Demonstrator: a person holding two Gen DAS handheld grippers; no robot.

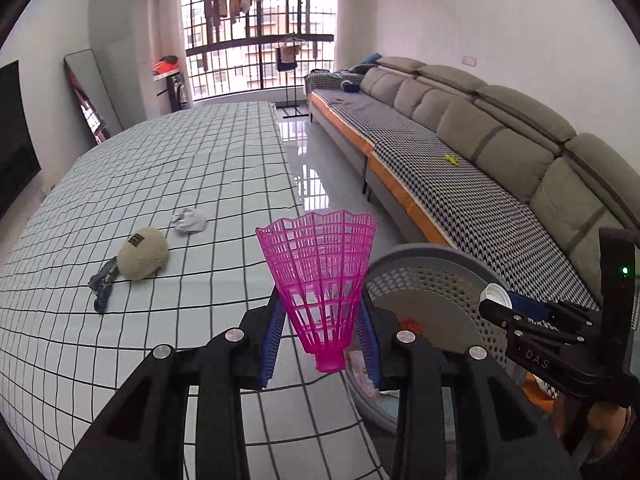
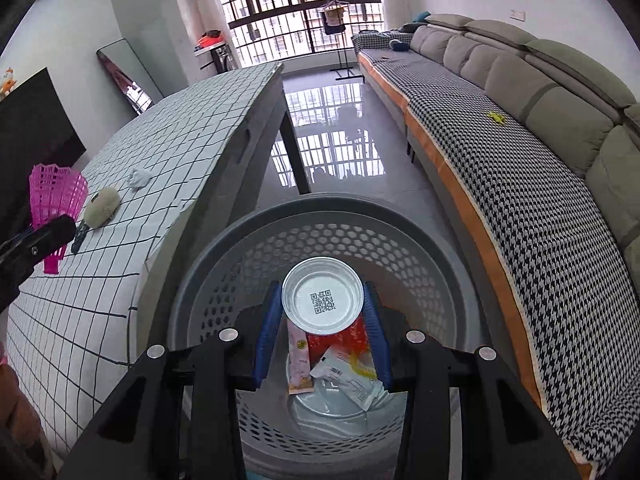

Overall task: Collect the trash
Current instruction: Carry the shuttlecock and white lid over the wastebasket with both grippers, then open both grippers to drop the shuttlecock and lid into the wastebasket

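Trash basket (image 2: 320, 216) beside table (image 2: 180, 128); jaws hold shuttlecock (image 1: 320, 280) and lid (image 2: 322, 294).

Basket (image 2: 224, 248) on floor between table (image 2: 168, 128) left, sofa (image 2: 540, 200) right; wrappers (image 2: 344, 376) inside basket

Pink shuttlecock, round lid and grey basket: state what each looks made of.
Pink shuttlecock: translucent moulded plastic, judging by its glossy lattice skirt that light passes through. Round lid: probably foil-lined or thin metal, with a silvery matt sheen, a pressed rim and a printed code. Grey basket: matt rigid plastic, its wall evenly perforated with holes.
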